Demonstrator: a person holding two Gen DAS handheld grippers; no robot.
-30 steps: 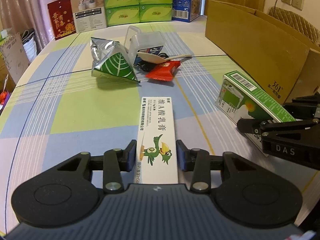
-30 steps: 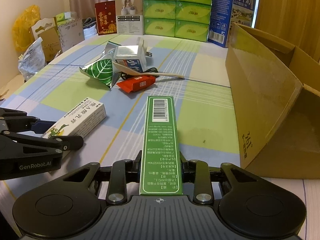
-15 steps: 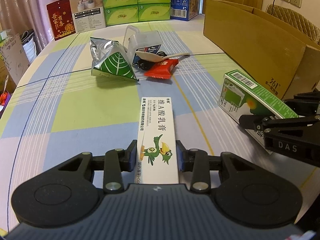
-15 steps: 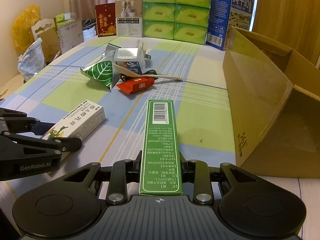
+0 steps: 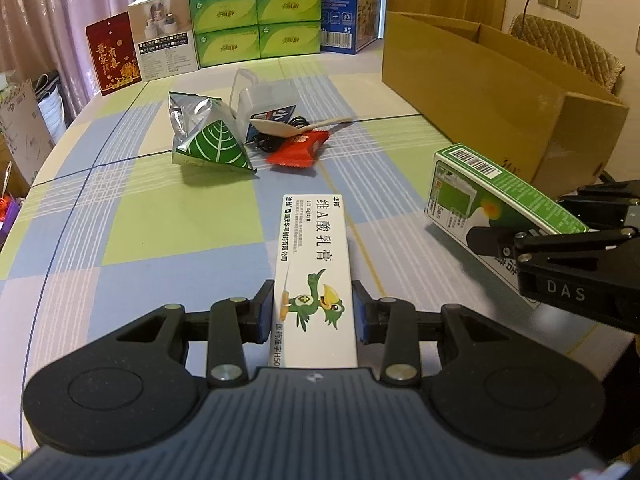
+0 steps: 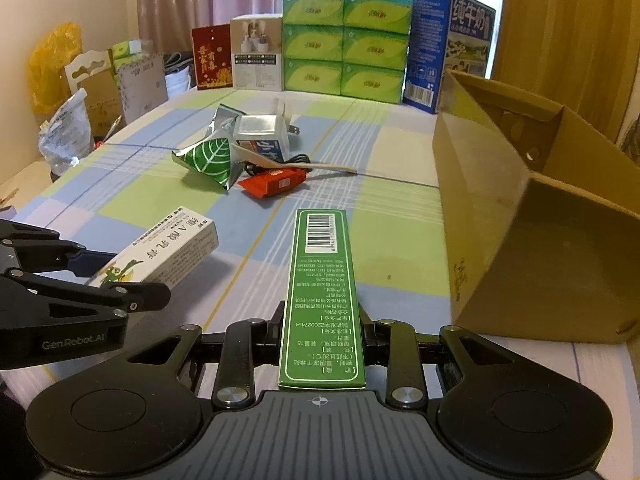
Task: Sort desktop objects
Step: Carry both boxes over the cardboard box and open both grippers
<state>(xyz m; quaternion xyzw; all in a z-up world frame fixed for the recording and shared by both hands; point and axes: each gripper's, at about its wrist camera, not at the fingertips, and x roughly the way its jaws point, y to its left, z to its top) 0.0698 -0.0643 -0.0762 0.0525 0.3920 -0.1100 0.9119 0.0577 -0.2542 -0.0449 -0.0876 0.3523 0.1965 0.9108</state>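
On your right the cardboard box stands open on the counter, and what it holds cannot be told from here. Your left gripper has its fingers closed on the white carton, and your right gripper has its fingers closed on the green carton, both cartons lifted clear of the counter and pointing forward. Ahead, in the middle of the counter, lie a foil pouch, a red packet, a spoon and a charger box bunched together, with tissue packs stacked at the far edge.
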